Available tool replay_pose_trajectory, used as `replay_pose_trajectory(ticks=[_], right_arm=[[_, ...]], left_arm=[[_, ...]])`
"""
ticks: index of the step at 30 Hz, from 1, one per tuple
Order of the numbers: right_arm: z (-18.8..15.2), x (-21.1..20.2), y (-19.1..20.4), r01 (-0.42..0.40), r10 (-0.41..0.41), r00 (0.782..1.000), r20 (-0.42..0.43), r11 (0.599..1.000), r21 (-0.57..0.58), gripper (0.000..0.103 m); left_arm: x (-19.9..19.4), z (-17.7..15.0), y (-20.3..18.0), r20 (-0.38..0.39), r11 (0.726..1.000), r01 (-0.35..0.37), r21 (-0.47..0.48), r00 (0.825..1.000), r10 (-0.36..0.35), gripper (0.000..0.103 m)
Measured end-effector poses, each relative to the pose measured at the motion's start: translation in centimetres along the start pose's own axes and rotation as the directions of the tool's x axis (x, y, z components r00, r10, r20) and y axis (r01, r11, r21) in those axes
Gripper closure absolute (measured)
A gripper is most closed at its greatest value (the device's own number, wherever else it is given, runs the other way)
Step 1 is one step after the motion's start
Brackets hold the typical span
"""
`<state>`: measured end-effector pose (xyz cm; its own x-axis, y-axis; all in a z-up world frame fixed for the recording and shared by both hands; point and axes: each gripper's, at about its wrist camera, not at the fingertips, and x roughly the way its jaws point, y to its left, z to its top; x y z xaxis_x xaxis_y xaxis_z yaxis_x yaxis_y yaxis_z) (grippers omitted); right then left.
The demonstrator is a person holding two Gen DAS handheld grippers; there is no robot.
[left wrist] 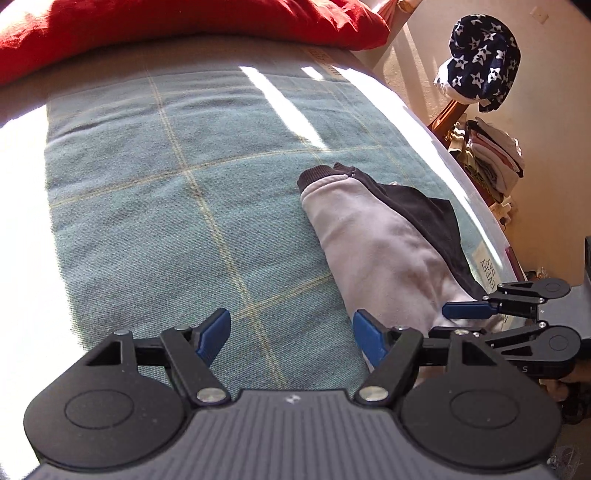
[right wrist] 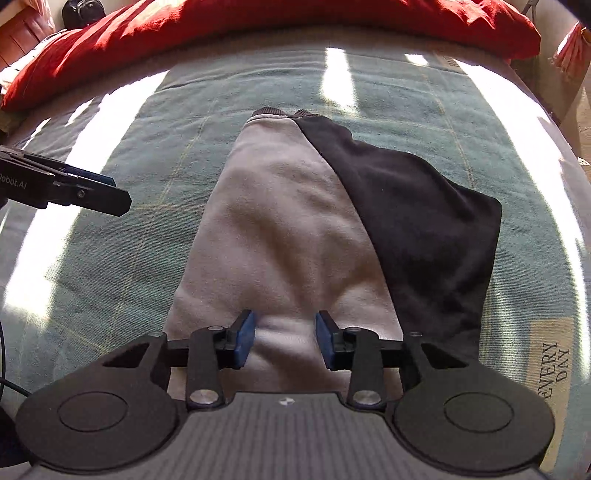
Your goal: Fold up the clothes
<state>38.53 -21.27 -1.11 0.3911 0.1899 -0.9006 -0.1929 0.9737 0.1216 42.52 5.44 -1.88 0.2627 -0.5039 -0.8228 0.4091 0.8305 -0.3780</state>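
From my left wrist camera I see the left gripper (left wrist: 291, 341) with its jaws spread wide over bare teal checked blanket (left wrist: 155, 206), holding nothing. The garment (left wrist: 373, 240), pale lilac with a dark brown panel and a ribbed dark cuff at its far end, lies on that blanket just right of my left jaws, close to the bed's right edge. My right gripper (right wrist: 284, 339) sits at the near end of the garment (right wrist: 288, 229); its jaws stand apart with a raised fold of the pale cloth between the blue pads (right wrist: 245, 339), but I cannot tell whether the pads actually touch the cloth. In the right wrist view the left gripper (right wrist: 92, 184) shows at the left, off the garment. A red duvet (right wrist: 280, 18) is heaped across the far end of the bed. Beyond the bed's right edge, a navy cloth with white stars (left wrist: 480, 59) hangs above a stack of folded clothes (left wrist: 495, 162).
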Motion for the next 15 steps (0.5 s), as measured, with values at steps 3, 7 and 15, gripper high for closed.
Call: replay_pose_trajectory(ticks=[3, 7, 15], right_arm=[[0.1, -2.4, -0.3, 0.038, -0.038, 0.999, 0.034, 0.999, 0.011, 0.053], [-0.2, -2.7, -2.0, 0.103, -0.103, 0.995, 0.015, 0.994, 0.041, 0.052], [-2.7, 1.1, -4.9, 0.033, -0.032, 0.999, -0.022, 0.996, 0.086, 0.050]], left_arm=[[-0.1, 0.2, -0.3, 0.011, 0.999, 0.051, -0.008, 0.999, -0.051, 0.030], [0.4, 1.3, -2.4, 0.027, 0.991, 0.128, 0.037, 0.991, -0.129, 0.030], [5.4, 4.2, -7.7, 0.065, 0.969, 0.237, 0.072, 0.968, -0.241, 0.030]])
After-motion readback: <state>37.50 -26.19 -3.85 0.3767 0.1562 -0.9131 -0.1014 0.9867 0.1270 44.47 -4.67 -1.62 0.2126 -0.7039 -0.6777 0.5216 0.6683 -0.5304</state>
